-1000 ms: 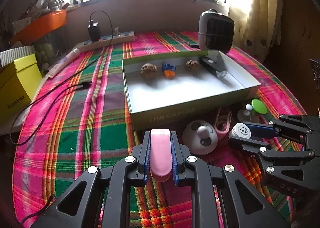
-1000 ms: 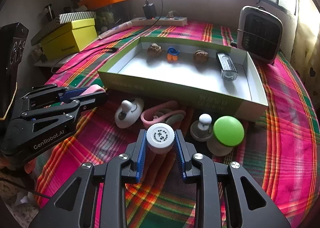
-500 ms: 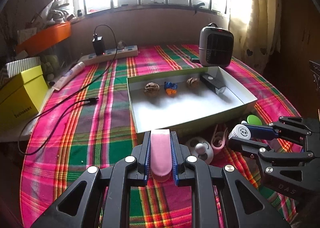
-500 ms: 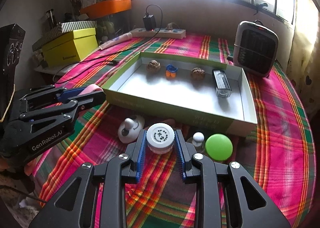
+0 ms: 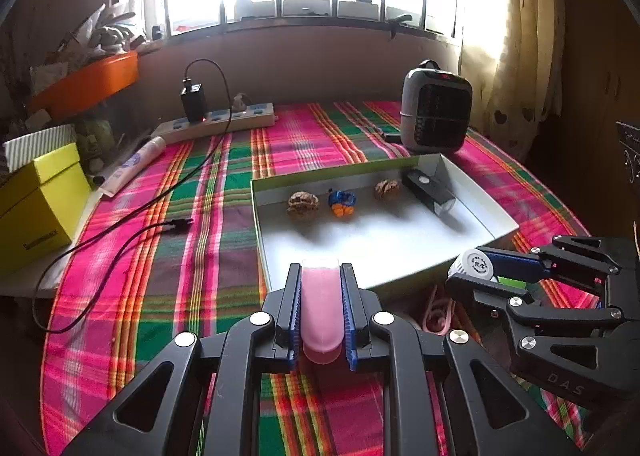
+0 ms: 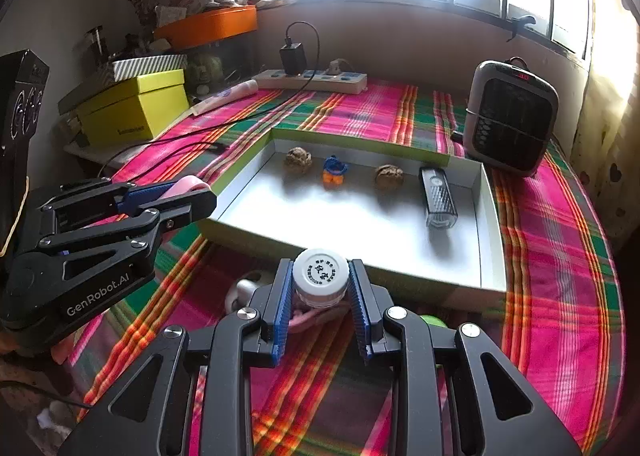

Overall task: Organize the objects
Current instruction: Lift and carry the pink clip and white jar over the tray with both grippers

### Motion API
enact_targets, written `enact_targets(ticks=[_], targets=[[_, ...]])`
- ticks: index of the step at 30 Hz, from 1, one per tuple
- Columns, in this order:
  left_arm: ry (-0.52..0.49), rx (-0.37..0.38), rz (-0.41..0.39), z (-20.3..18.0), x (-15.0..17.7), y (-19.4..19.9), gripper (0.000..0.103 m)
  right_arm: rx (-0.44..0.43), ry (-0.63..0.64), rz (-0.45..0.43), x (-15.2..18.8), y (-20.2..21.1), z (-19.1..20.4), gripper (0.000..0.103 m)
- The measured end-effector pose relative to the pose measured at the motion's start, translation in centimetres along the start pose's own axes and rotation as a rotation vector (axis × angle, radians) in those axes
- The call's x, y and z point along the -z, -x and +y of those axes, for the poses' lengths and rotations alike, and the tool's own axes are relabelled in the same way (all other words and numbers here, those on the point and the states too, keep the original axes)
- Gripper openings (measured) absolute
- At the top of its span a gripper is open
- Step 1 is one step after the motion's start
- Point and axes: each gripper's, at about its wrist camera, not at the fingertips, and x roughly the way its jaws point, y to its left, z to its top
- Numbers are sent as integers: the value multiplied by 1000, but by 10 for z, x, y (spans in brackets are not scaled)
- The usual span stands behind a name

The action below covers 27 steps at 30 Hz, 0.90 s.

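The table is seen draped in a pink, green and orange plaid cloth, and at its centre the shallow green-walled box is laid open, white inside. Along the box's far wall a row is made out: a walnut at eleven o'clock, a small blue-and-orange toy beside it, a second walnut at twelve, and a clear-ended black oblong case at one o'clock. Beyond the box, at two o'clock, a grey fan heater is stood upright; at ten o'clock a yellow box is parked off the table edge, with a white power strip at the far rim and a black cable trailed across the cloth. The left gripper is held over the near edge of the box, its jaws pinching a pink rounded tube lengthwise. The right gripper is held just at three o'clock of it, its jaws clamped on a small white-capped bottle with printing on its lid, raised before the box's near wall. Below, on the cloth at six o'clock of the box, a pink looped item and a white rounded object are partly hidden.
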Motion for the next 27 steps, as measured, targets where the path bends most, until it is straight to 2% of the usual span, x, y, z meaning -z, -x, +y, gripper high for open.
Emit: enact_targets(ticks=[12, 27], targets=[[28, 44, 20, 6, -18, -23, 16, 0, -6, -3, -22, -11, -11, 28], [24, 28, 69, 4, -27, -57, 16, -3, -2, 50, -47, -46, -25, 28]])
